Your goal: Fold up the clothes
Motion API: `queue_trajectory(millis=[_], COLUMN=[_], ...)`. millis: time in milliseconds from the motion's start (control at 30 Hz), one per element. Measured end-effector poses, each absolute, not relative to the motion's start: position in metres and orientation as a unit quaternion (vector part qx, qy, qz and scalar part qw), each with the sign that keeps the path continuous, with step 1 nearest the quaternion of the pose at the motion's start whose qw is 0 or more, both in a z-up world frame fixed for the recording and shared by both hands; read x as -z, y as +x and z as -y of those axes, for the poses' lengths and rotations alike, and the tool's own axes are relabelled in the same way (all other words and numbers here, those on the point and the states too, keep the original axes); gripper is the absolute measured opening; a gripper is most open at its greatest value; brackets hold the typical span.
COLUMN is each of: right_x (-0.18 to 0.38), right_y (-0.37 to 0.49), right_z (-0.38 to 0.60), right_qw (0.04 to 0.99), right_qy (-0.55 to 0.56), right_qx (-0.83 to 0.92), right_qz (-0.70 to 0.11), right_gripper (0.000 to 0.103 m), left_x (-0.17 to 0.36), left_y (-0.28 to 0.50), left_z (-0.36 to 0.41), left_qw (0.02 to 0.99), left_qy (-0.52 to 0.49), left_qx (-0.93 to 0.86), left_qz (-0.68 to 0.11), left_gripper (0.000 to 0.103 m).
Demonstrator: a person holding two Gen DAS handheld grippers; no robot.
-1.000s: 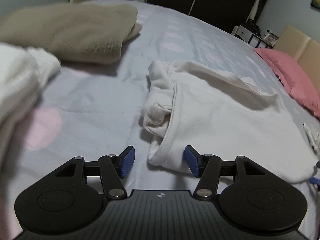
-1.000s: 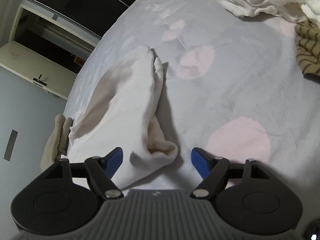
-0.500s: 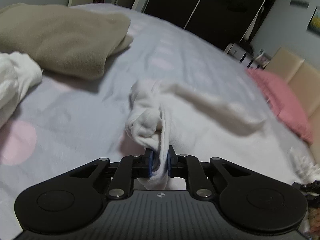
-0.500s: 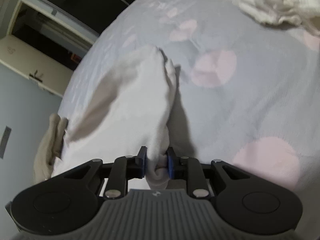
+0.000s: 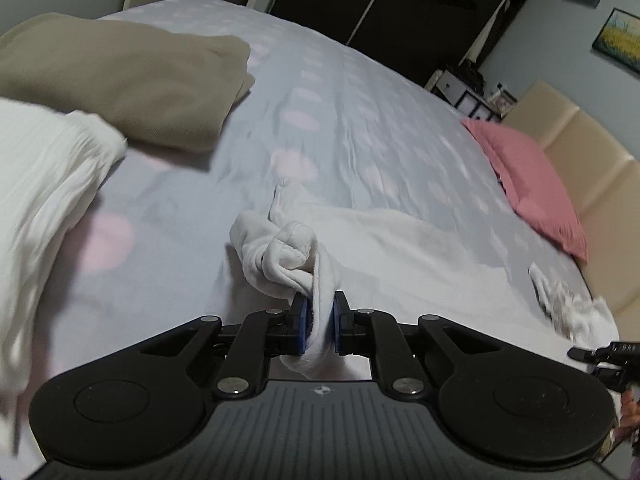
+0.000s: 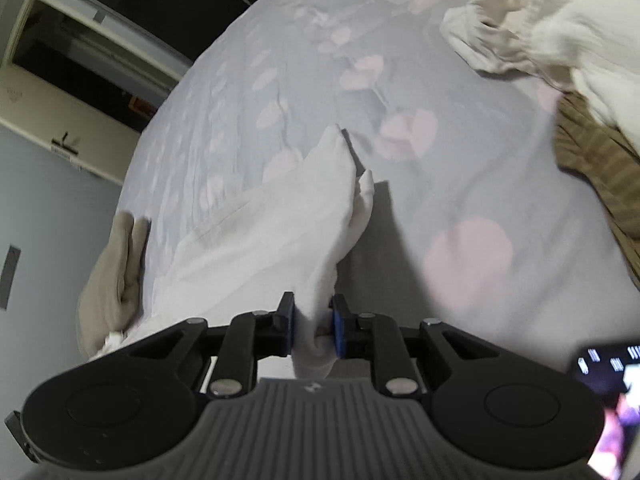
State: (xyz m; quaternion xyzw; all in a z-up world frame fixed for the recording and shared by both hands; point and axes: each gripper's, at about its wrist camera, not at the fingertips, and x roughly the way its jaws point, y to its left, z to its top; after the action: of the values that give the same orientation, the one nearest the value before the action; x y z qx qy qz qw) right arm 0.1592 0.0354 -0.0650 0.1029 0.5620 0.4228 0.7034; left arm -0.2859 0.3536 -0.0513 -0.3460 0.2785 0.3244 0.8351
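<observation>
Left wrist view: the left tool (image 5: pixel 319 328) is now pinched on a bunched edge of the white garment (image 5: pixel 400 248), where a second ago its fingers stood spread just short of that edge. The cloth rises in a crumpled knot right ahead of the fingers, and the rest of the garment trails away across the grey spotted bed (image 5: pixel 340 112) toward the pink pillow (image 5: pixel 528 184). A folded beige garment (image 5: pixel 120 76) and a white ribbed cloth (image 5: pixel 44 208) lie well apart to the left, and a small white crumpled item (image 5: pixel 568 304) sits near the bed's right edge.

Right wrist view: the right tool (image 6: pixel 313 330) has likewise closed, gripping another end of the white garment (image 6: pixel 288 216), which lifts in a ridge from the fingers and tapers away over the bed (image 6: pixel 440 184). A heap of cream and white clothes (image 6: pixel 532 36) and a brown striped piece (image 6: pixel 592 168) lie at the far right, a beige item (image 6: pixel 116 276) at the left edge.

Both grasps look secure, so the pick-up step seems done; the likely next step is to lift and carry these two held ends over to make a fold. The bunched grip may drag extra layers along
</observation>
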Motion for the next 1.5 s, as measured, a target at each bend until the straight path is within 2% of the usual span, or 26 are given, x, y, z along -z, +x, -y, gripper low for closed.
queue_trajectory(millis=[167,533,600,700,800,867,1000,1233,1500], right_x=[0.065,0.114,0.120,0.120,0.118,0.114,0.098,0.098,0.126], right_y=[0.130,0.090,0.086,0.077,0.068,0.061,0.067,0.097,0.119], right_z=[-0.003,0.002,0.001,0.000,-0.001,-0.003,-0.006,-0.025,-0.037], right_qw=[0.701,0.711,0.716,0.729,0.743,0.752,0.778,0.776,0.750], right_qy=[0.065,-0.054,-0.069,-0.089,-0.110,-0.123,-0.117,-0.066,-0.043], right_qx=[-0.427,-0.400,-0.396,-0.388,-0.379,-0.374,-0.364,-0.361,-0.355], right_qz=[-0.568,-0.576,-0.571,-0.556,-0.541,-0.528,-0.499,-0.513,-0.556], right_gripper=[0.021,0.021,0.021,0.027,0.036,0.048,0.055,0.061,0.062], left_x=[0.055,0.098,0.104,0.103,0.092,0.082,0.069,0.047,0.080], left_y=[-0.309,-0.292,-0.291,-0.284,-0.274,-0.268,-0.254,-0.229,-0.194], left_z=[-0.330,-0.301,-0.300,-0.294,-0.281,-0.275,-0.272,-0.266,-0.275], left_qw=[0.825,0.796,0.788,0.783,0.791,0.799,0.820,0.851,0.849], left_qy=[-0.349,-0.268,-0.263,-0.241,-0.199,-0.179,-0.157,-0.121,-0.138], left_qx=[-0.324,-0.335,-0.340,-0.353,-0.359,-0.362,-0.364,-0.364,-0.327], left_qz=[-0.304,-0.428,-0.441,-0.453,-0.454,-0.444,-0.413,-0.358,-0.392], left_gripper=[0.010,0.011,0.014,0.018,0.028,0.035,0.048,0.051,0.051])
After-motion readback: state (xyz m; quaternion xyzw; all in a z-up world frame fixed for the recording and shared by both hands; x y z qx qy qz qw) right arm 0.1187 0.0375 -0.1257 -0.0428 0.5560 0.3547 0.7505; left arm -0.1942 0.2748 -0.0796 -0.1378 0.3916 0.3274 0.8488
